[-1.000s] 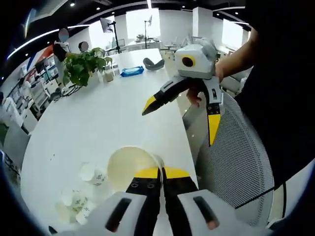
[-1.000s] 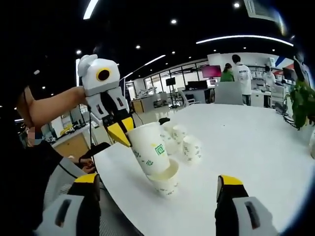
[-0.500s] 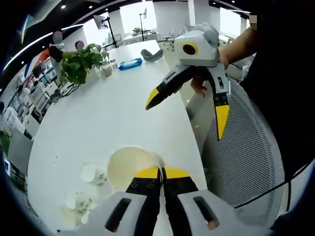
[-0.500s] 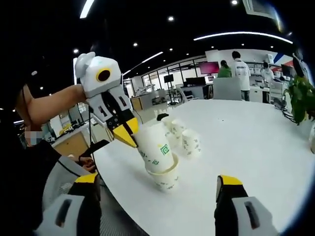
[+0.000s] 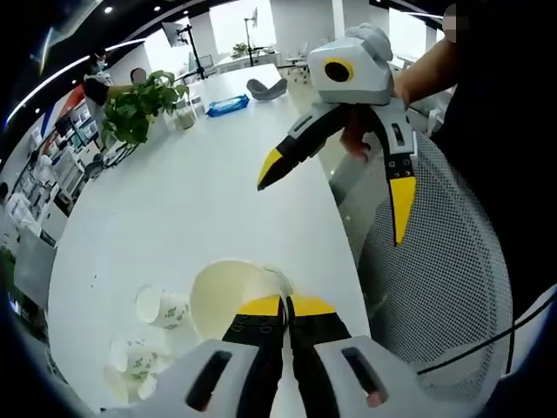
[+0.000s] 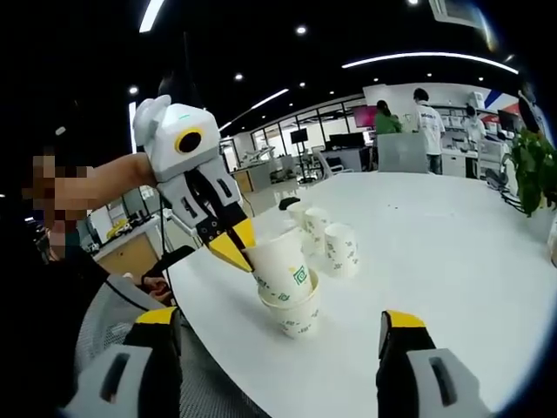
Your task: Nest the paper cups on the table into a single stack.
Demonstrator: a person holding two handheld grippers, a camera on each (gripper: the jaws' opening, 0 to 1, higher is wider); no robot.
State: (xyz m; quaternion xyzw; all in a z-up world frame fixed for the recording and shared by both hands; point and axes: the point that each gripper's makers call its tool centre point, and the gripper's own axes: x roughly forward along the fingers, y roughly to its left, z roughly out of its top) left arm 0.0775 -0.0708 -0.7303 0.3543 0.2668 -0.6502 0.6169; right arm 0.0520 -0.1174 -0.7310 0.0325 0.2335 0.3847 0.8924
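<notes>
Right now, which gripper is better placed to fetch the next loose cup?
Right gripper, probably: its jaws are open and empty, facing the loose cups. The left gripper is shut on the held cup.

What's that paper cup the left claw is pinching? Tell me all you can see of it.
The held cup is white paper with a green square logo on its side. It stands mouth up, tilted, its base partly sunk into another cup standing near the white table's edge. The left gripper is shut on its rim. From the left gripper view, its inside looks cream and empty.
</notes>
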